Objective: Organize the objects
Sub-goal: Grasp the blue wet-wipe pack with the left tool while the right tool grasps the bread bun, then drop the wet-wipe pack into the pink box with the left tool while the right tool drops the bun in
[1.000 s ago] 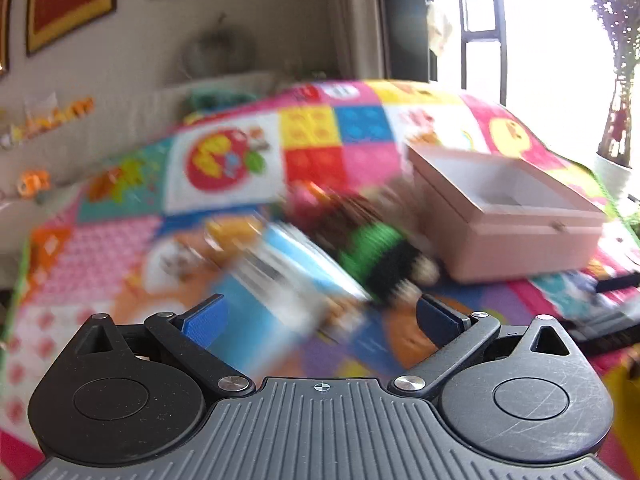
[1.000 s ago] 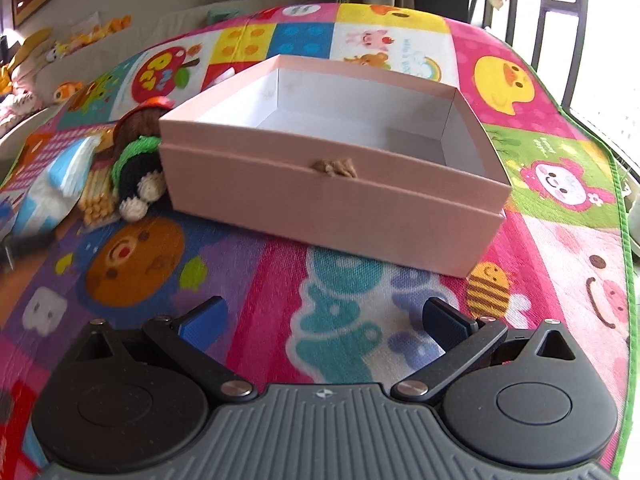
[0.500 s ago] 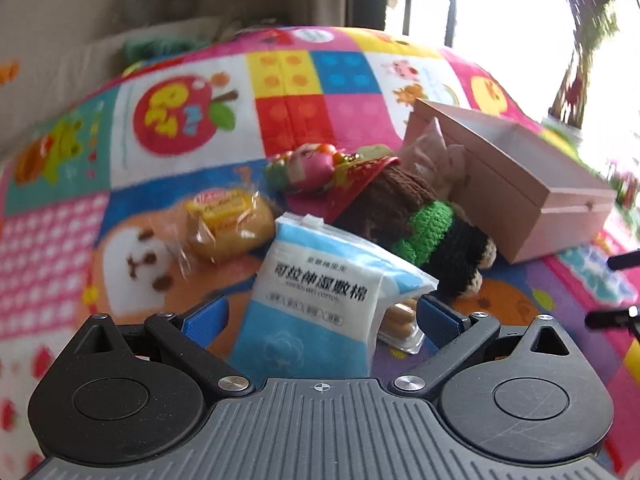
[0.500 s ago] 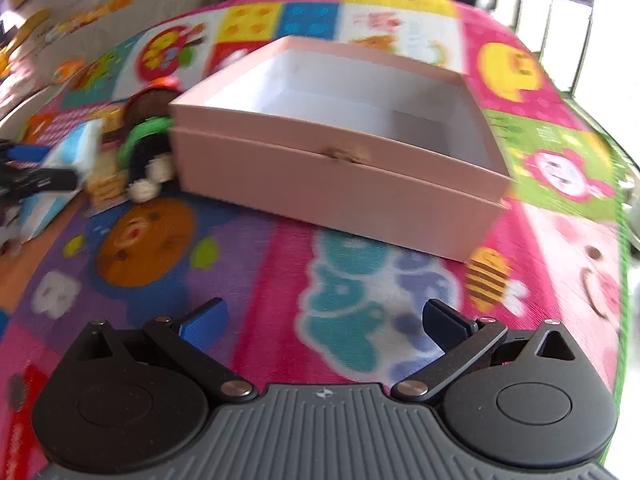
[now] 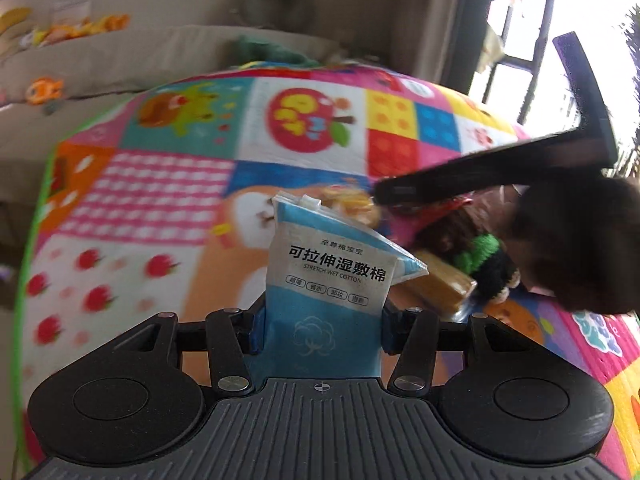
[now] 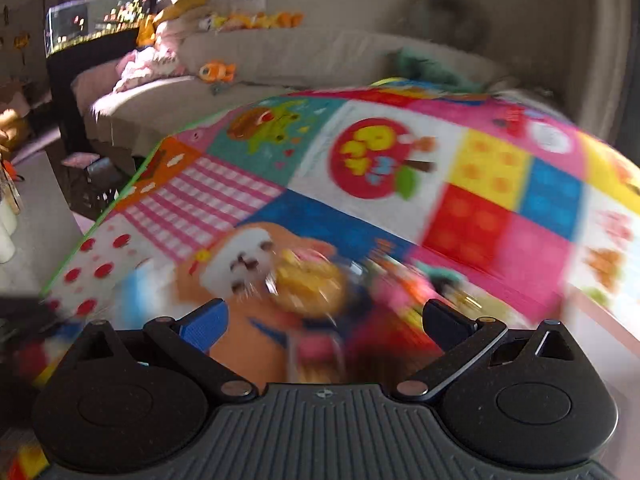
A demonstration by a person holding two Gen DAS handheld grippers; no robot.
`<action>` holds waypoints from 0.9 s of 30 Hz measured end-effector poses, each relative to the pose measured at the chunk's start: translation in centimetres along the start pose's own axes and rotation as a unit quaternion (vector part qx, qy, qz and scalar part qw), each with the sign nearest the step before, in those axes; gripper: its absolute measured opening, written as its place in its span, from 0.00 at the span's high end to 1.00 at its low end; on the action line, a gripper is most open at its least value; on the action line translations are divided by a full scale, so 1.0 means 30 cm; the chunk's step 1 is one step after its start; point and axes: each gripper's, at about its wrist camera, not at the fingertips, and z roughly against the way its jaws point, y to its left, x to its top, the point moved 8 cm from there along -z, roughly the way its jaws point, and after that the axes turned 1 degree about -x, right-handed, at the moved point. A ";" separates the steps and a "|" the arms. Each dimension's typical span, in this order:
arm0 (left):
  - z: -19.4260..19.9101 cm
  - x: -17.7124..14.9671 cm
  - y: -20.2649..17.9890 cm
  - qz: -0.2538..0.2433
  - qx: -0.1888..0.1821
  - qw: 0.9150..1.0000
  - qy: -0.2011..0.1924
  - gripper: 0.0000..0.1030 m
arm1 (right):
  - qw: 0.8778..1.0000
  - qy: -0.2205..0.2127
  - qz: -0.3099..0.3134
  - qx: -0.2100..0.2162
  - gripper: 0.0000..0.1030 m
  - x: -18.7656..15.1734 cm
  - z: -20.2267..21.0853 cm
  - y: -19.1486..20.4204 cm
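Packet point(image 5: 320, 280) of wet cotton pads, blue and white, now sits between the fingers of the left tool point(image 5: 320, 330), whose jaws are closing with the blue pads against the packet's two sides. Half a second ago those jaws stood wide with the packet lying loose ahead of them on the play mat point(image 5: 152, 200); a second ago the view was a blur of mat and pink box. The box no longer shows in the left view.

The right tool point(image 6: 324, 320) is wide open with nothing between its fingers. Half a second ago it faced the pink box across the mat; now its view has swung to the pile of toys and snacks, much smeared by motion. A yellow wrapped bun point(image 6: 308, 284) lies just ahead of it, and only a pink strip at the right edge may be the box; I cannot tell for sure.

In the left view a black arm of the right tool point(image 5: 500, 168) crosses above the pile, over the bun point(image 5: 352, 208) and a dark blurred shape at the right. Beside the packet lie a pack of biscuit sticks point(image 5: 440, 284) and a knitted doll point(image 5: 488, 264) in green and black, close against the packet's right side. A grey sofa point(image 6: 280, 60) with small stuffed toys runs behind the mat.
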 end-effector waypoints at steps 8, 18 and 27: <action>0.025 -0.047 0.076 0.041 0.039 0.998 0.015 0.46 | 0.995 0.072 0.061 -0.043 0.01 0.006 -0.306 0.122; 0.033 -0.050 -0.007 0.023 0.023 0.999 0.014 0.46 | 0.997 0.051 0.040 -0.033 0.39 0.024 -0.110 0.056; 0.056 -0.043 -0.218 -0.021 -0.030 0.999 0.026 0.46 | 0.998 -0.055 0.036 0.010 0.39 -0.083 0.524 -0.035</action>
